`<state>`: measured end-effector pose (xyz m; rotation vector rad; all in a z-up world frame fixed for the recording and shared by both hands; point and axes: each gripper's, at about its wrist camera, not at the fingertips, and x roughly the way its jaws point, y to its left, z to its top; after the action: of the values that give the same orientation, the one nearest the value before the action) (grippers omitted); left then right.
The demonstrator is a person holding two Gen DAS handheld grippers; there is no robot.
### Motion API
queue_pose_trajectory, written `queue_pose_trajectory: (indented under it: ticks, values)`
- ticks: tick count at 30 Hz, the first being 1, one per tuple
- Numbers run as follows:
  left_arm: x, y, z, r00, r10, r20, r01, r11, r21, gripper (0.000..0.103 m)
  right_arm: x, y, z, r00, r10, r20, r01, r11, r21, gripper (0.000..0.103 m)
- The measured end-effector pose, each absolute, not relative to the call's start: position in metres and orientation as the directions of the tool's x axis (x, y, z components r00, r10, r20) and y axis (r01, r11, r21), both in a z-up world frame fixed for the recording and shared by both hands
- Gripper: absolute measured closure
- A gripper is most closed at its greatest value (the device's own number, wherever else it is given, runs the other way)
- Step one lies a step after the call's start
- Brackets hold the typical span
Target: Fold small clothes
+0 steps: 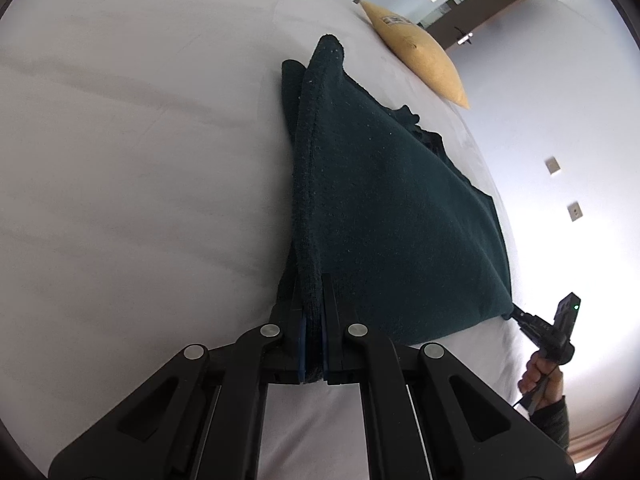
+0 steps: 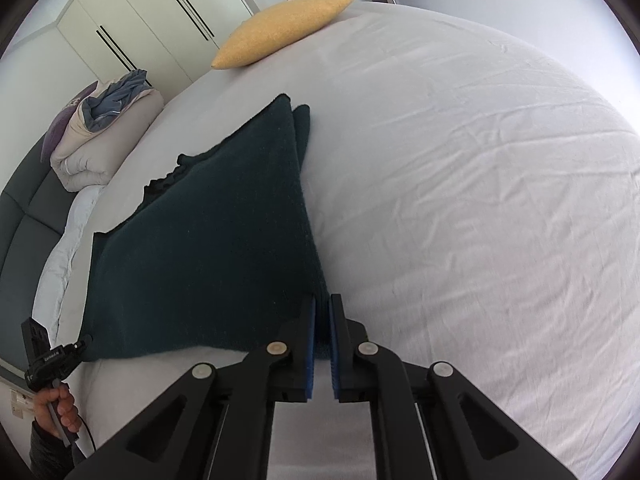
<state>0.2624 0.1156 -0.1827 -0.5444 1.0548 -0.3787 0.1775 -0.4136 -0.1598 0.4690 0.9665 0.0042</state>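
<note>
Blue pads (image 1: 303,350) of the left gripper (image 1: 313,344) are clenched on a thick bunched edge of the dark cloth (image 1: 384,216), which rises from the jaws and runs away across the white bed (image 1: 132,184). In the right wrist view the right gripper (image 2: 322,344) pinches another near corner of the cloth (image 2: 216,240) between its pads (image 2: 310,350), jaws nearly together. Each gripper shows small in the other's view at the far side of the near hem, so the cloth is stretched between them, its far part resting on the bed in what looks like two layers.

My guess at the risk: the left bite holds several layers, and one could slide out if the two hands pull apart too hard, spoiling the fold line. Uneven lift would also drag the far corners out of line.

Room is generous. The sheet is bare left of the cloth in the left view and right of it in the right view. A yellow pillow (image 2: 280,28) sits far off, and rolled bedding (image 2: 100,136) lies at the bed's edge, well apart.
</note>
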Motion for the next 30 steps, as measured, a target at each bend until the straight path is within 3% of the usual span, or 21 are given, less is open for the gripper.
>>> queue_pose_trajectory:
  ticks: [12, 16, 21, 26, 30]
  values:
    - [0.257, 0.112, -0.185, 0.454, -0.521, -0.723, 0.038, 0.822, -0.569, 0.097, 0.173, -0.414, -0.164, 0.564, 0.199, -0.801, 0.218, 0.9, 0.377, 0.095]
    - [0.251, 0.116, -0.179, 0.454, -0.511, -0.73, 0.014, 0.823, -0.567, 0.097, 0.164, -0.414, -0.156, 0.569, 0.166, -0.805, 0.242, 0.903, 0.356, 0.08]
    - [0.241, 0.113, -0.126, 0.577, -0.334, -0.746, 0.01, 0.916, -0.402, 0.097, 0.158, -0.406, -0.124, 0.632, 0.114, -0.767, 0.219, 0.923, 0.317, 0.078]
    - [0.263, 0.052, -0.09, 0.606, -0.348, -0.715, 0.156, 0.934, -0.323, 0.097, 0.19, -0.363, -0.107, 0.653, 0.385, -0.652, 0.03, 0.847, 0.531, 0.074]
    - [0.288, -0.007, -0.115, 0.527, -0.372, -0.764, 0.218, 0.928, -0.301, 0.097, 0.229, -0.299, -0.13, 0.556, 0.616, -0.558, -0.081, 0.708, 0.701, 0.072]
